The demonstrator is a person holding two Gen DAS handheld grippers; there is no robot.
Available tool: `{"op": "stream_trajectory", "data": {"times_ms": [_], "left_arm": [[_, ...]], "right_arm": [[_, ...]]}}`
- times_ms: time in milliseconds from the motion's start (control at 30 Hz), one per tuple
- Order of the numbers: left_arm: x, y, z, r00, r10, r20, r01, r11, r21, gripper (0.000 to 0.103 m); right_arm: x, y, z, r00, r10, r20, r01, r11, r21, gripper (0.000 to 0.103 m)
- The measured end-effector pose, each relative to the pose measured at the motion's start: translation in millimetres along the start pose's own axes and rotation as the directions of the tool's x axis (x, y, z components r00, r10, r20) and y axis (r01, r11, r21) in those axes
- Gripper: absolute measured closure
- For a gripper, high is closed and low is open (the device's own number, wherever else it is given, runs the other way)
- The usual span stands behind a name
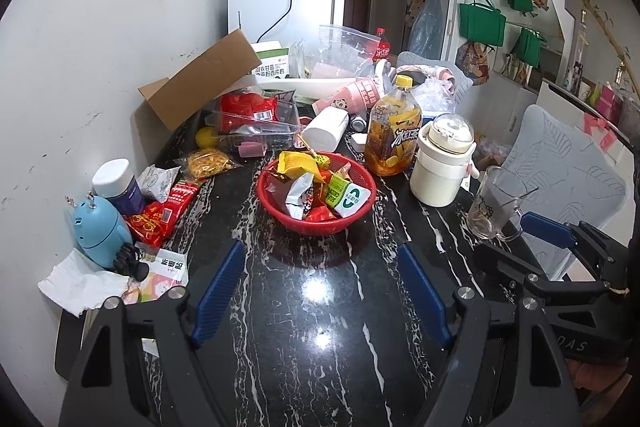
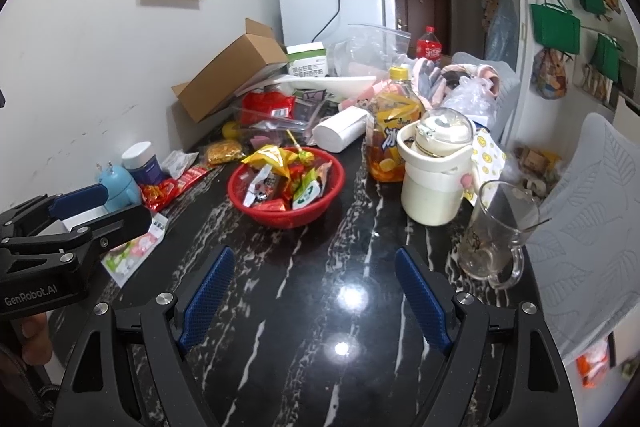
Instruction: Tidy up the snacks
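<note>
Both claws, left (image 1: 320,291) and right (image 2: 312,291), stand open and empty at lower frame. The basket (image 1: 362,209), frame centre, holds light, crinkly, slippery snacks (image 1: 298,193); pinch a packet's sealed edge.

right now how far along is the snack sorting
Partly done, by the look of it. The red basket already holds a heap of wrapped snacks. Nothing is in hand: the left gripper and right gripper both stand open over bare tabletop. Left to gather: the red snack packets and the yellow noodle snack bag lying loose to the left of the basket.
</note>
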State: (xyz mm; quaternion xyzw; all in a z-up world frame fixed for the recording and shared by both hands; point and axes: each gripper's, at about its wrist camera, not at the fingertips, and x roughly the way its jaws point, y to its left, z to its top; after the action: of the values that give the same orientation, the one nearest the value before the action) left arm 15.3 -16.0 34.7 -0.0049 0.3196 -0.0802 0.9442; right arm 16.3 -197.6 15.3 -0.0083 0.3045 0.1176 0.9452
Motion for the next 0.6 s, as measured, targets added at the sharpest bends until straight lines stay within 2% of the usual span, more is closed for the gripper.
{"op": "stream_trajectory", "data": {"times_ms": [600], "left_arm": [[1.3,-4.4,2.0,1.000,-0.014,0.000,0.014,1.000,0.013,0.025]], "right_arm": [[0.6,-5.1,1.8,1.000,-0.015,-0.003,0.015,1.000,0.000,0.020]]}}
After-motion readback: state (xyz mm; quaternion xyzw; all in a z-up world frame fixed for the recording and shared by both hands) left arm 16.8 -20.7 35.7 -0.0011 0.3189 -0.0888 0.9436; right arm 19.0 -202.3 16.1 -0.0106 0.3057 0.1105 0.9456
